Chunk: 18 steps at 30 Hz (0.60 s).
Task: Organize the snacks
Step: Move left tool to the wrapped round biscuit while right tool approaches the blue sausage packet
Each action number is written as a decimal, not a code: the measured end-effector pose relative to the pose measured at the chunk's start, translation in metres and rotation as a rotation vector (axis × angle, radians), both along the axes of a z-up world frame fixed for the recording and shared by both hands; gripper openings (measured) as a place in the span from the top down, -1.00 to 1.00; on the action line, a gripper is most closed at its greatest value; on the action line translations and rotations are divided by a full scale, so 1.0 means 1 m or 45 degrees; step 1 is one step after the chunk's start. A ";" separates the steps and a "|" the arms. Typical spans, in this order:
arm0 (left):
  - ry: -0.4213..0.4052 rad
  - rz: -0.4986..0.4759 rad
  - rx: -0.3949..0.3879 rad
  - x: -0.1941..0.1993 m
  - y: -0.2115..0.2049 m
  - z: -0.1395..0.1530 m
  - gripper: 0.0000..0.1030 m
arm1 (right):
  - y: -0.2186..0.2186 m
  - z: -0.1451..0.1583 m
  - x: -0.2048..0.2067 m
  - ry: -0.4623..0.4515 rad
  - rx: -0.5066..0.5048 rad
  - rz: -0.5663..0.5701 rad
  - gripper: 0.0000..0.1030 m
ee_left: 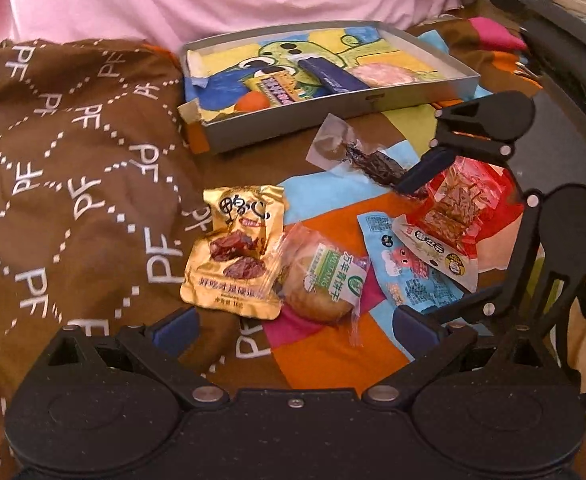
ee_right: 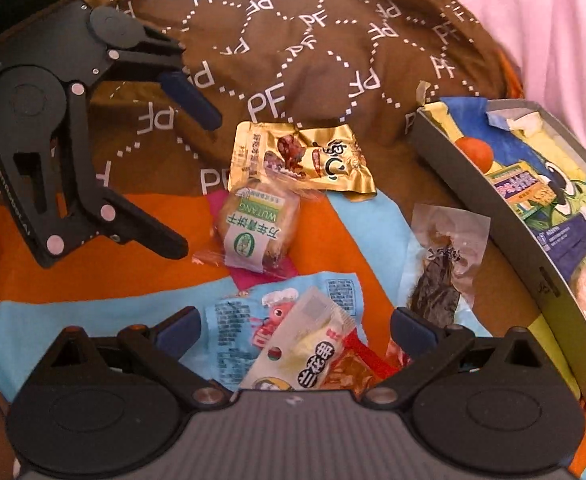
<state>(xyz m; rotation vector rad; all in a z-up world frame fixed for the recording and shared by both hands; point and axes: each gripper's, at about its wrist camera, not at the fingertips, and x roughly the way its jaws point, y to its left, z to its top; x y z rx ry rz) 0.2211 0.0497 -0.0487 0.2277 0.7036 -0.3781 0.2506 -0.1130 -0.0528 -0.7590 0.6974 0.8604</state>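
On the patterned bedspread (ee_left: 73,184), left to right, lie a gold meat packet (ee_left: 235,248), a wrapped biscuit (ee_left: 321,284), a blue packet (ee_left: 409,272) and a red-and-white snack packet (ee_left: 453,224). The left gripper (ee_left: 293,328) gapes wide and empty before the biscuit. The right gripper (ee_left: 409,248), also wide open, straddles the red-and-white packet without clamping it, near the grey tray (ee_left: 293,120).

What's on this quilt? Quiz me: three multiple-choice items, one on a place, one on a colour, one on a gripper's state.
1. Where is the navy packet?
A. inside the grey box
B. on the quilt
C. in the right gripper

2. What colour is the label on the round biscuit?
A. red
B. green
C. purple

3. How is the left gripper?
A. shut on the gold packet
B. shut on the biscuit
C. open, holding nothing

Answers:
1 A: the navy packet lies within the grey box.
2 B: the round biscuit has a green band.
3 C: the left gripper has its fingers spread, with nothing between them.
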 end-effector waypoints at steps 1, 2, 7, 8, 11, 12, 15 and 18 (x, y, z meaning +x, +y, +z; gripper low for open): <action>-0.007 -0.006 0.006 0.002 -0.001 0.000 -0.98 | 0.001 -0.001 0.002 0.005 -0.005 0.006 -1.00; -0.013 -0.010 0.013 0.003 -0.001 -0.001 -0.98 | 0.002 -0.002 0.004 0.012 -0.011 0.011 -1.00; -0.034 -0.029 0.037 0.011 -0.003 -0.001 -0.98 | 0.010 -0.011 0.013 0.070 -0.027 0.023 -1.00; -0.035 -0.032 0.036 0.012 -0.004 -0.001 -0.98 | 0.011 -0.011 0.015 0.083 -0.019 0.011 -1.00; -0.029 -0.033 0.034 0.014 -0.005 -0.001 -0.98 | 0.011 -0.011 0.019 0.119 -0.001 -0.010 -0.97; -0.026 -0.032 0.033 0.015 -0.005 -0.002 -0.98 | 0.010 -0.011 0.019 0.127 0.001 -0.010 -0.94; -0.019 -0.035 0.040 0.015 -0.007 -0.002 -0.98 | 0.005 -0.009 0.020 0.168 0.021 -0.022 -0.79; -0.014 -0.047 0.053 0.014 -0.011 -0.002 -0.98 | -0.001 -0.008 0.017 0.188 0.049 -0.061 -0.74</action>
